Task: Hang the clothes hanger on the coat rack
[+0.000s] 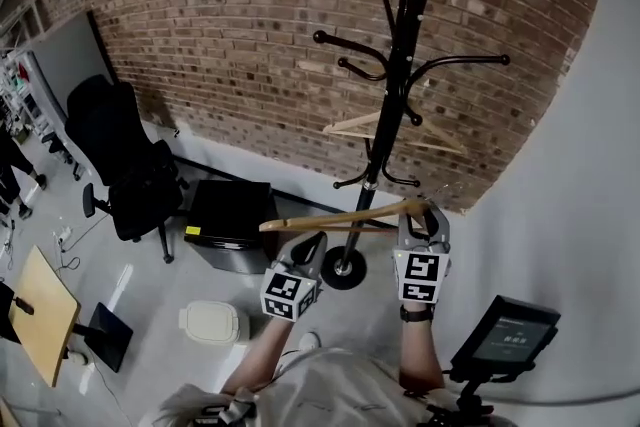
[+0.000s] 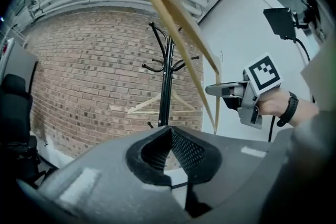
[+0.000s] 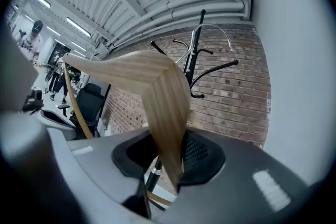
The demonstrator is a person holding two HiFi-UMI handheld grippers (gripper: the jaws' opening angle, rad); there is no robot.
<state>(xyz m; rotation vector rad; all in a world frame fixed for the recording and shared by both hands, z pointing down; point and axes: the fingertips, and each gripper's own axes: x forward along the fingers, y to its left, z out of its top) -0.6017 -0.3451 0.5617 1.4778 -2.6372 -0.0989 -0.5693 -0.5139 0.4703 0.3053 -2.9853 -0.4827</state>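
Note:
A black coat rack (image 1: 400, 85) stands before the brick wall, and one wooden hanger (image 1: 390, 130) hangs on a lower arm. My right gripper (image 1: 425, 215) is shut on a second wooden hanger (image 1: 340, 218), held level in front of the rack's pole. In the right gripper view the hanger's wide wooden arm (image 3: 157, 86) rises from between the jaws (image 3: 170, 157), and its metal hook (image 3: 210, 29) curves up by the rack (image 3: 194, 55). My left gripper (image 1: 305, 250) sits just under the hanger's left arm, shut and empty (image 2: 169, 136). The left gripper view shows the hanger (image 2: 178, 34) and the right gripper (image 2: 226, 91).
A black office chair (image 1: 125, 165) and a black box (image 1: 232, 220) stand left of the rack's base. A white bin (image 1: 213, 322) and a wooden board (image 1: 45, 310) lie on the floor. A screen on a stand (image 1: 505, 335) is at the lower right, by the white wall (image 1: 580, 165).

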